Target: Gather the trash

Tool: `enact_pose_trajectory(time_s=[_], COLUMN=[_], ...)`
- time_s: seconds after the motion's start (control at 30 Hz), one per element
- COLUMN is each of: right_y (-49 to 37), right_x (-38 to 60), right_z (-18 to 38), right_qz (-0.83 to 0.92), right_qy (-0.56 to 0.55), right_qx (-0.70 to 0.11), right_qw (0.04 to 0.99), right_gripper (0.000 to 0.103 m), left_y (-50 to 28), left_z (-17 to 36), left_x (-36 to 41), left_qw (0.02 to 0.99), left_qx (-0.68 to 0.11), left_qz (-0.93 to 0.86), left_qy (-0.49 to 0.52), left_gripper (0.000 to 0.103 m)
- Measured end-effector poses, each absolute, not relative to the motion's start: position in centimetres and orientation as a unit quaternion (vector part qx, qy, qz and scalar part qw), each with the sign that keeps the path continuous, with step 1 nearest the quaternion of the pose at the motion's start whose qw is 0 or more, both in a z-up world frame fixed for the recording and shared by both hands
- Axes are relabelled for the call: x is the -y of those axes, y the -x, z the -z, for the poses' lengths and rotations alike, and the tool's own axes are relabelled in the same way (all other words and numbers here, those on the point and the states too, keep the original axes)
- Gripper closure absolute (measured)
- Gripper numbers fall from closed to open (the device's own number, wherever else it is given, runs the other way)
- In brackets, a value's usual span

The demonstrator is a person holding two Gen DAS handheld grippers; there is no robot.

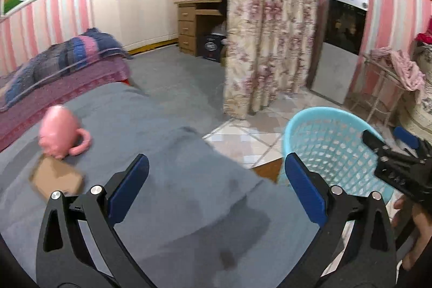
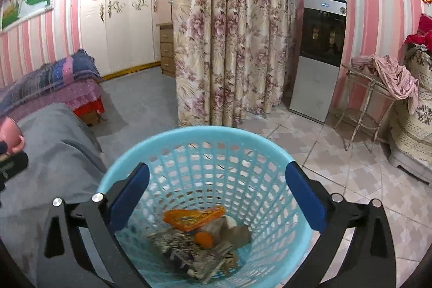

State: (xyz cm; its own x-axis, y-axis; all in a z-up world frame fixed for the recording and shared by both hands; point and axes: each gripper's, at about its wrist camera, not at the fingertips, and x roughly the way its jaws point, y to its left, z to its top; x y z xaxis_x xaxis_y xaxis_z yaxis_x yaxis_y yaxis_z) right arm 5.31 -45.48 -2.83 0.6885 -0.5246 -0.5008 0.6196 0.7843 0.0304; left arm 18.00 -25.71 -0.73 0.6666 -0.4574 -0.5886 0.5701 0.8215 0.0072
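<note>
A light blue mesh basket (image 2: 259, 153) stands on the tiled floor beside the grey-covered bed. My right gripper (image 2: 217, 186) hangs open over its mouth with nothing between the fingers. Inside the basket lie an orange wrapper (image 2: 193, 216), an orange lid (image 2: 204, 239) and crumpled paper (image 2: 189, 258). My left gripper (image 1: 216, 180) is open and empty above the grey cover (image 1: 167, 147). A small cardboard box (image 1: 55, 178) lies on the cover to its left, next to a pink mug (image 1: 58, 135). The basket (image 1: 332, 150) and the right gripper (image 1: 386, 142) show at the right of the left wrist view.
A floral curtain (image 2: 229, 50) hangs behind the basket. A water dispenser (image 2: 321, 56) stands by the striped wall, with a wire side table (image 2: 370, 99) draped in cloth beside it. A folded quilt (image 1: 62, 58) lies at the bed's far end. A wooden desk (image 1: 197, 23) stands further back.
</note>
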Motion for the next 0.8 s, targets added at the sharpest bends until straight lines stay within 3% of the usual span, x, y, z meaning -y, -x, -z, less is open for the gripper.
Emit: enact_pose_trajectory(time_s=[0.5, 0.8], right_y=[0.3, 2.2], right_x=[32.1, 25.7], right_z=[-1.7, -1.8], right_qz=[0.208, 0.155], right_qy=[-0.072, -0.057], right_qx=[-0.191, -0.207], right_qw=[0.956, 0.964], right_gripper=[0.005, 0.005], left_y=[-7.3, -2.7], left_z=[-1.2, -0.7], left_x=[12.1, 5.6], left_qw=[0.944, 0.954], left_qx=[-0.266, -0.267], left_qz=[0.176, 0.117], left_qy=[-0.089, -0.066], left_gripper=[0.005, 0.005])
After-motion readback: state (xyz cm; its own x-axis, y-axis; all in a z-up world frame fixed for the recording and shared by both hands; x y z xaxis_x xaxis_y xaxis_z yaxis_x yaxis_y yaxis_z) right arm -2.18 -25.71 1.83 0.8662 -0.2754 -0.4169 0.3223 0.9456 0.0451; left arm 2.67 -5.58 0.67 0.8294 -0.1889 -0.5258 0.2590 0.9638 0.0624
